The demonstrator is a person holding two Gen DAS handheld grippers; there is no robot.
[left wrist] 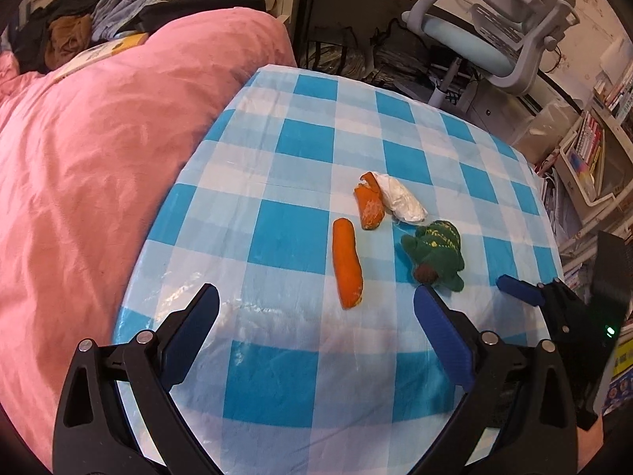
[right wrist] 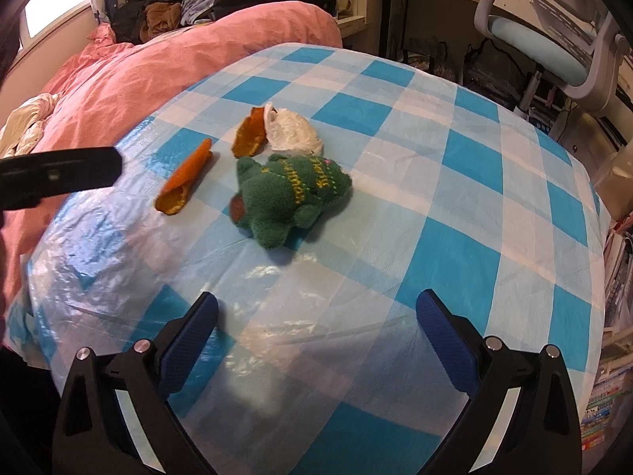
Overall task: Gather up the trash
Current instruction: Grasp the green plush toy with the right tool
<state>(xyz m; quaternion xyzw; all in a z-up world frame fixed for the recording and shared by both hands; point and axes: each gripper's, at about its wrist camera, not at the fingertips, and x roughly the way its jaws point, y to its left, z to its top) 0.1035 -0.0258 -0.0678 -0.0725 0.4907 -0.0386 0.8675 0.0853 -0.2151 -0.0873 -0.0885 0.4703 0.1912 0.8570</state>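
On the blue-and-white checked tablecloth (left wrist: 300,138) (right wrist: 455,182) lie a long orange peel (left wrist: 347,263) (right wrist: 186,182), a shorter orange peel (left wrist: 370,204) (right wrist: 249,134), a crumpled white tissue (left wrist: 401,198) (right wrist: 294,132) and a green plush toy (left wrist: 435,251) (right wrist: 289,198). My left gripper (left wrist: 316,301) is open and empty, just short of the long peel. My right gripper (right wrist: 316,308) is open and empty, short of the plush toy; it also shows at the right edge of the left wrist view (left wrist: 522,291).
A pink duvet (left wrist: 99,150) (right wrist: 158,59) borders the table's left side, with piled clothes (left wrist: 118,8) behind. A grey-blue office chair (left wrist: 494,31) (right wrist: 554,39) stands beyond the far edge. Bookshelves (left wrist: 589,150) stand at the right.
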